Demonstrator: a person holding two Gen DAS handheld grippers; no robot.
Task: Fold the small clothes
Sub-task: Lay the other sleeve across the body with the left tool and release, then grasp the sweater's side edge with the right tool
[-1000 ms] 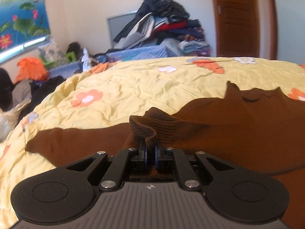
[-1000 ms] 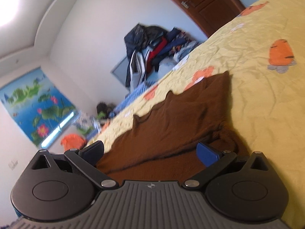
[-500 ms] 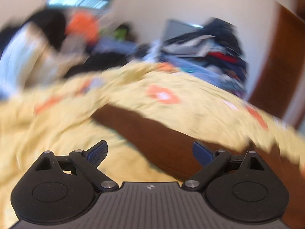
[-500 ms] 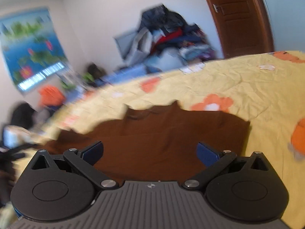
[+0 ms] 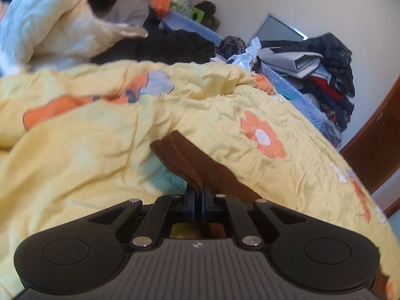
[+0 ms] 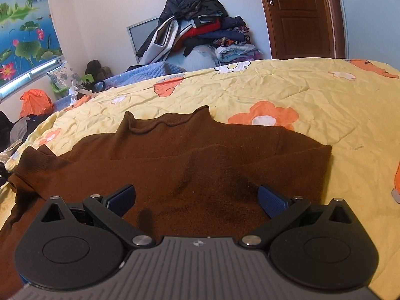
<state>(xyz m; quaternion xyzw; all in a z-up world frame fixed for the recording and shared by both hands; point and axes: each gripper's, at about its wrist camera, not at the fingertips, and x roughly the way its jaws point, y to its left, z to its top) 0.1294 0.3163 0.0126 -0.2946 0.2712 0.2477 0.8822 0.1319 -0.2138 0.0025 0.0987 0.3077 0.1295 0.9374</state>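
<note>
A brown knit sweater [image 6: 187,150] lies flat on the yellow flowered bedspread [image 6: 325,95], collar towards the far side, its right side folded in over the body. Its left sleeve [image 5: 185,157] stretches out across the bedspread [image 5: 75,150], cuff end away from me. My left gripper [image 5: 199,195] is closing its jaws on that sleeve, and the blue pads pinch a fold of the knit between them. Over the sweater's lower body my right gripper [image 6: 196,197] hangs open, with its blue pads [image 6: 271,198] wide apart and nothing between them.
A tall pile of clothes [image 6: 197,25] stands against the far wall beside a brown door [image 6: 300,17]. A white quilt [image 5: 50,25] and dark clothes [image 5: 175,45] lie past the bed's left edge. An orange bag [image 6: 35,101] sits under the window.
My left gripper let go of the bunched sweater edge, opened, swung left and has shut on the sleeve. The right gripper rolled level over the sweater and has stayed open.
</note>
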